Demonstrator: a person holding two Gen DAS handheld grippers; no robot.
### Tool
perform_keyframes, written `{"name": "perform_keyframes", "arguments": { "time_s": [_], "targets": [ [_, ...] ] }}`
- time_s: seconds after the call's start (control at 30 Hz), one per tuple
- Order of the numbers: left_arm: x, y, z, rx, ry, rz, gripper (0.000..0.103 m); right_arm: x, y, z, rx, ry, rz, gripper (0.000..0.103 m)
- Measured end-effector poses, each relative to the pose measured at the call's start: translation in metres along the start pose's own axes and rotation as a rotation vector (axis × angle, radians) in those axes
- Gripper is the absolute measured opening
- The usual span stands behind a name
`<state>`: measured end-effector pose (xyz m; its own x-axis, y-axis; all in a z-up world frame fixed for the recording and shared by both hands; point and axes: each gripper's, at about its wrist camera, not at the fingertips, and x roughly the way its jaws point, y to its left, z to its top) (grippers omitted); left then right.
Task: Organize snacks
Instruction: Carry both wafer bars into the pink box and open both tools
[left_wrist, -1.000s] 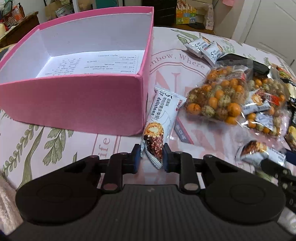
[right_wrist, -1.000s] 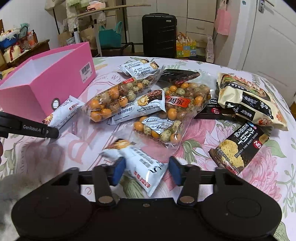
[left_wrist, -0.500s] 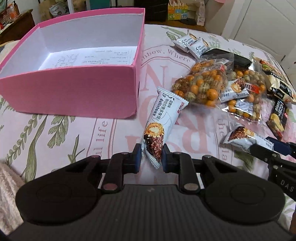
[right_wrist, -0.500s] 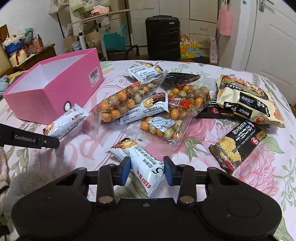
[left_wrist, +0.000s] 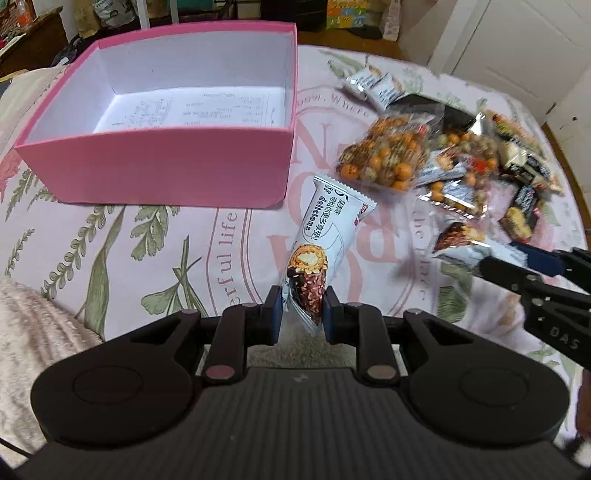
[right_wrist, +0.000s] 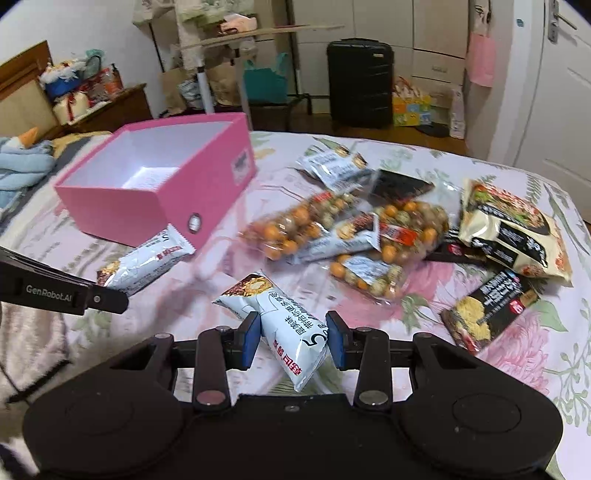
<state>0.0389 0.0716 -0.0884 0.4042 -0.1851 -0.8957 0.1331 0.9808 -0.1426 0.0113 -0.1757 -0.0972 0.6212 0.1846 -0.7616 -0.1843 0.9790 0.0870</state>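
Note:
My left gripper (left_wrist: 300, 314) is shut on a white snack bar packet (left_wrist: 325, 236) and holds it above the bedspread, in front of the open pink box (left_wrist: 159, 166). My right gripper (right_wrist: 291, 338) is shut on a second white snack bar packet (right_wrist: 284, 321), lifted off the cloth. In the right wrist view the left gripper's packet (right_wrist: 147, 264) and the pink box (right_wrist: 122, 212) lie to the left. The box holds only a printed sheet (left_wrist: 188, 110).
Bags of orange and green coated nuts (right_wrist: 332, 236), small white packets (right_wrist: 332, 166), a cream noodle bag (right_wrist: 513, 236) and a black cracker packet (right_wrist: 487, 310) lie on the floral bedspread (left_wrist: 147, 251). A suitcase (right_wrist: 360, 88) and cluttered shelves stand beyond the bed.
Both grippers have risen with their packets. The right gripper closed on its packet and lifted it. The left gripper pulled back from the box, which now sits farther off.

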Motion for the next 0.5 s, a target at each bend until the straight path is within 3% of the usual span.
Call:
{"name": "perform_keyframes", "arguments": {
  "time_s": [0.3, 0.5],
  "targets": [
    [-0.047, 0.018, 0.015, -0.021, -0.092, -0.036, 0.021, -0.013, 0.026, 0.033, -0.066, -0.037, 0.067, 0.043],
    [-0.053, 0.037, 0.035, -0.057, -0.116, -0.035, 0.021, -0.012, 0.058, 0.073, -0.135, -0.106, 0.153, 0.043]
  ]
}}
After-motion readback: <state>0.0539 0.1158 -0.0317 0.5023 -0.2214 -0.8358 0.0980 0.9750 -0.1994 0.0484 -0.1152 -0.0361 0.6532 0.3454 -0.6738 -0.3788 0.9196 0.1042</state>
